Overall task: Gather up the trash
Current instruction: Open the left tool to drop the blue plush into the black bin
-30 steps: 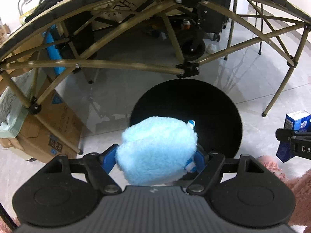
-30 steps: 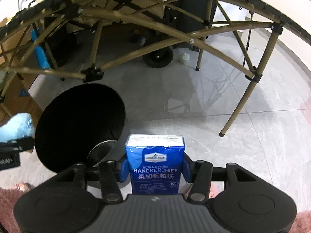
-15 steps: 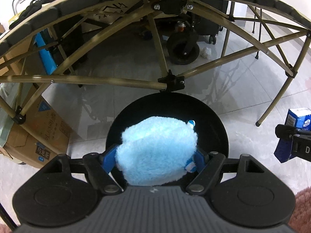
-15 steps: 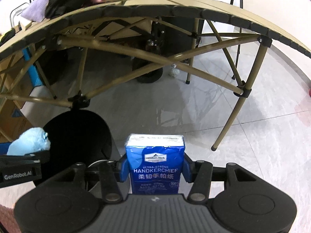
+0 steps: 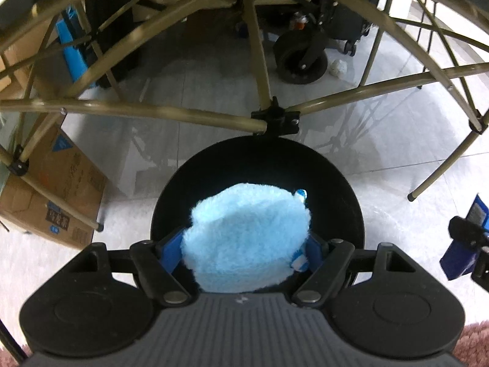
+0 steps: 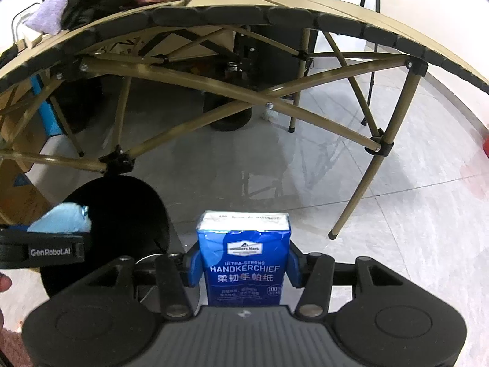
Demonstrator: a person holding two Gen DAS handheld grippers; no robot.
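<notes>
A makeshift workroom or lab corner is showing here, not a lived-in home: a folding camp bench [image 6: 275, 15] is standing on glossy grey floor tiles [image 6: 397, 214], cardboard boxes [image 5: 52, 189] are leaning by its legs, a wheeled cart [image 5: 301, 58] is sitting behind, and tripod legs [image 6: 371, 6] (likely camera stands) are rising against the white wall.

Ahead and overhead, a folding table [image 6: 275, 15] with tan slatted top and olive crossed legs [image 5: 183, 113], standing on glossy pale grey floor tiles [image 6: 412, 214] that mirror the frame. Off to the left, cardboard boxes [image 5: 55, 189] on the floor; farther ahead beyond the legs, a black wheeled cart [image 5: 301, 58]. Down at the lower right corner, pink carpet [image 5: 476, 345].
</notes>
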